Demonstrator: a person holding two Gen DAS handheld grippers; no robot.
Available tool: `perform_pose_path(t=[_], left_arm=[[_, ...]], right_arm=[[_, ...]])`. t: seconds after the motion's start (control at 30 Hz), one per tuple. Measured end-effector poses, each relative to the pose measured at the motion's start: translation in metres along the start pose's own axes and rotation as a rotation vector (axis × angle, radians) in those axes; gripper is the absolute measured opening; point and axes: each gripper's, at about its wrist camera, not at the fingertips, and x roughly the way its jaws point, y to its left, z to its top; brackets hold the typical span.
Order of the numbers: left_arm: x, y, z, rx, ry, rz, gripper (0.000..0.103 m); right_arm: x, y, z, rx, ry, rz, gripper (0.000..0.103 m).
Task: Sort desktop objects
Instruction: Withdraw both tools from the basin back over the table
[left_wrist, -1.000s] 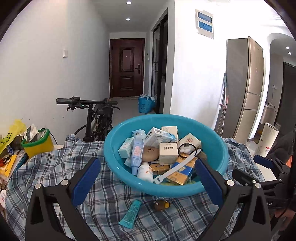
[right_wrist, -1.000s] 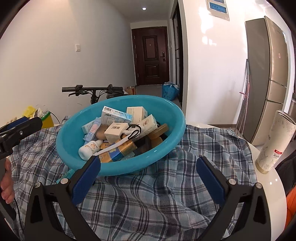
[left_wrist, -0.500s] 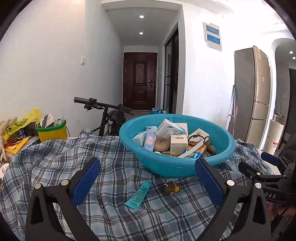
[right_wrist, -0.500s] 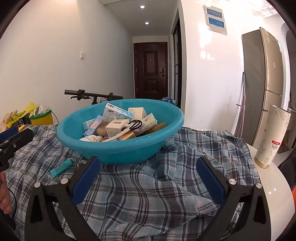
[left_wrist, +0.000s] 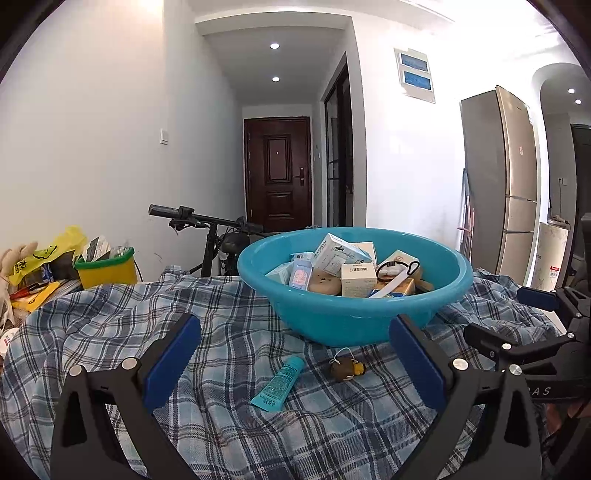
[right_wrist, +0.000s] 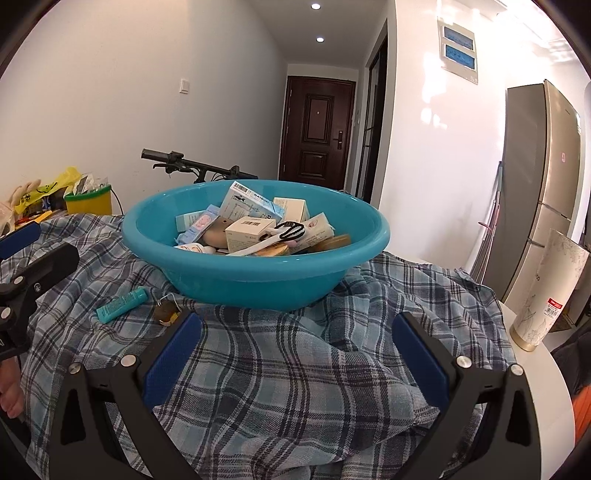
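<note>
A teal basin (left_wrist: 354, 317) (right_wrist: 255, 280) stands on the plaid cloth (left_wrist: 229, 332) (right_wrist: 280, 373), filled with several small boxes, a tube and black-handled scissors (right_wrist: 290, 230). In front of it on the cloth lie a teal tube (left_wrist: 279, 384) (right_wrist: 122, 304) and a small brown toy with a string (left_wrist: 345, 367) (right_wrist: 166, 312). My left gripper (left_wrist: 295, 363) is open and empty, held low just short of the tube and toy. My right gripper (right_wrist: 295, 354) is open and empty over the cloth in front of the basin.
A yellow tub with a green rim (left_wrist: 105, 269) (right_wrist: 88, 199) and yellow bags sit at the far left. A tall patterned paper cup (right_wrist: 546, 291) stands on the white table edge at right. A bicycle (left_wrist: 207, 232) and a fridge (left_wrist: 506, 177) stand beyond.
Both grippers have dropped lower and pulled back from the basin, so I now see it from the side. The tube and toy now lie between the left fingers' line of sight.
</note>
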Motion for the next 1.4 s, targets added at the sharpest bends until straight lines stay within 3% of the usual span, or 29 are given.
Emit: perform_pose_path(t=[0.17,0.37,0.47,0.6,0.97,1.13,1.4], left_arm=[[0.015,-0.003,-0.001,0.009,0.08,-0.002,0.103],[0.049,-0.014,-0.01,0.065,0.298,-0.031,0.103],[0.059,-0.016,-0.018,0.072,0.417,-0.048,0.103],[0.064,-0.015,-0.026,0.053,0.473,-0.042,0.103],[0.088,-0.004,-0.046,-0.022,0.627,-0.024,0.103],[0.091,0.004,-0.048,-0.07,0.643,-0.034,0.103],[0.086,0.003,-0.044,-0.064,0.61,-0.023,0.103]], right_arm=[[0.023,0.008,-0.003,-0.042,0.131,0.017,0.103],[0.061,0.008,-0.013,-0.042,0.344,0.046,0.103],[0.07,0.004,-0.02,-0.023,0.411,0.056,0.103],[0.077,0.0,-0.026,-0.006,0.464,0.071,0.103],[0.074,-0.006,-0.031,0.018,0.476,0.094,0.103],[0.074,-0.006,-0.031,0.019,0.476,0.094,0.103],[0.074,-0.006,-0.031,0.019,0.477,0.094,0.103]])
